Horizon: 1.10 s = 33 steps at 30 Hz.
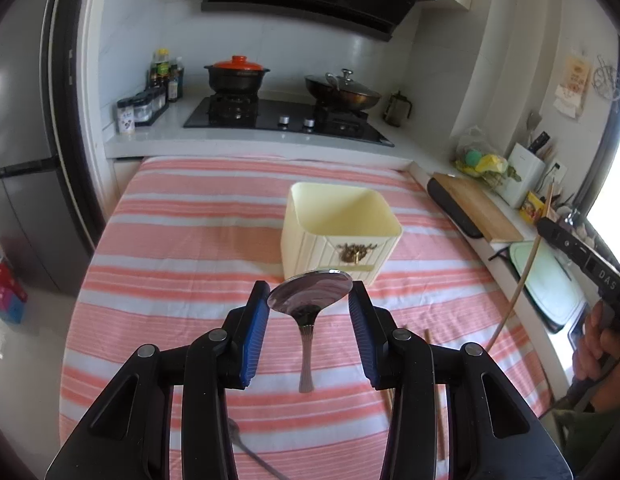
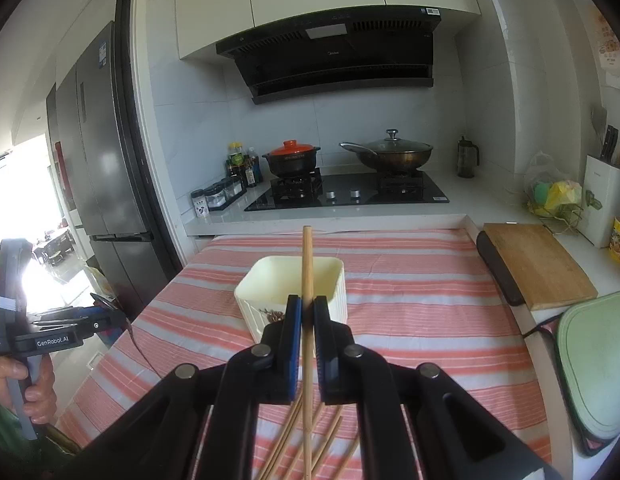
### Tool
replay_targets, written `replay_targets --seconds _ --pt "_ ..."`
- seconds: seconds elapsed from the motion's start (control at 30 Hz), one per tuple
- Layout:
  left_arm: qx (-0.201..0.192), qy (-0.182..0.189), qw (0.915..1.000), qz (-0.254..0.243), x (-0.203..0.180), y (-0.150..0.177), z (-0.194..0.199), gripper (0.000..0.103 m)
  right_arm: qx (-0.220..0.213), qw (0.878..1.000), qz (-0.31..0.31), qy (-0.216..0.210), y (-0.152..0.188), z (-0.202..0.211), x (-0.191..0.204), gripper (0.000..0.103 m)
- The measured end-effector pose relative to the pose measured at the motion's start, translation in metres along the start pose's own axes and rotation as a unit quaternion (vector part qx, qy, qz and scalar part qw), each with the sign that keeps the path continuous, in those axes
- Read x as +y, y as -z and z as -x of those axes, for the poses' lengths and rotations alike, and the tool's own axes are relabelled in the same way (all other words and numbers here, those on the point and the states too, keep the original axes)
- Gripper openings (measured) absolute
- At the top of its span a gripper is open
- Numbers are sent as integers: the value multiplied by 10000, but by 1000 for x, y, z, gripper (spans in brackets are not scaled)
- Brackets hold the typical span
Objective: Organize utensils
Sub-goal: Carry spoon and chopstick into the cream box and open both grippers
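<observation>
The left gripper (image 1: 310,300) pinches a shiny metal spoon (image 1: 308,308) by its bowl, handle hanging down. The right gripper (image 2: 307,320) is pressed together on one wooden chopstick (image 2: 307,280). More loose chopsticks (image 2: 310,440) lie on the pink striped cloth (image 1: 190,240). Further, the cream square plastic holder (image 1: 339,232) looks empty, so I judge most work remains. Behind it is the black stove (image 2: 349,192).

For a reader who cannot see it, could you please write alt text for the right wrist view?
The right gripper clamps one upright wooden chopstick in front of a cream container on a striped tablecloth. More chopsticks lie below; a stove stands behind.
</observation>
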<state>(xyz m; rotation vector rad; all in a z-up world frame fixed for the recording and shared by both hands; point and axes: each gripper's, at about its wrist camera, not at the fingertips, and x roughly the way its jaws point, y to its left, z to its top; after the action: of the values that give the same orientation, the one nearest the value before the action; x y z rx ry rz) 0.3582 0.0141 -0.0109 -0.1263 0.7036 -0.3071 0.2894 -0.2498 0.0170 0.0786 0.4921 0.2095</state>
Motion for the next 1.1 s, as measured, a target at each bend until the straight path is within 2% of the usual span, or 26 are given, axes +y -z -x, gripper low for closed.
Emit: replay_targets --seconds 0.27,0.43,0.53,0.67,0.83,1.1 --pt "-233 248 9994 23 -6 -89 -11 41 -431 9989 131 -148 -74 -43 12 6" --pt "-524 153 9985 -78 -14 -146 -32 41 -806 9960 0 -378 -118 -85 8 6" --pt "-572 37 9983 -100 -15 -167 -59 41 -897 9953 -29 -358 -130 -119 3 6" --pt "-359 -43 9993 -66 -11 -173 -111 41 -712 9968 -133 -326 -121 -173 -10 6" --pt "93 -112 9999 -23 -3 -158 -176 41 -112 9986 -343 -386 -88 -236 -32 6" --pt "705 -337 9969 12 7 -135 -241 41 577 9968 -460 -309 -54 -284 -49 6"
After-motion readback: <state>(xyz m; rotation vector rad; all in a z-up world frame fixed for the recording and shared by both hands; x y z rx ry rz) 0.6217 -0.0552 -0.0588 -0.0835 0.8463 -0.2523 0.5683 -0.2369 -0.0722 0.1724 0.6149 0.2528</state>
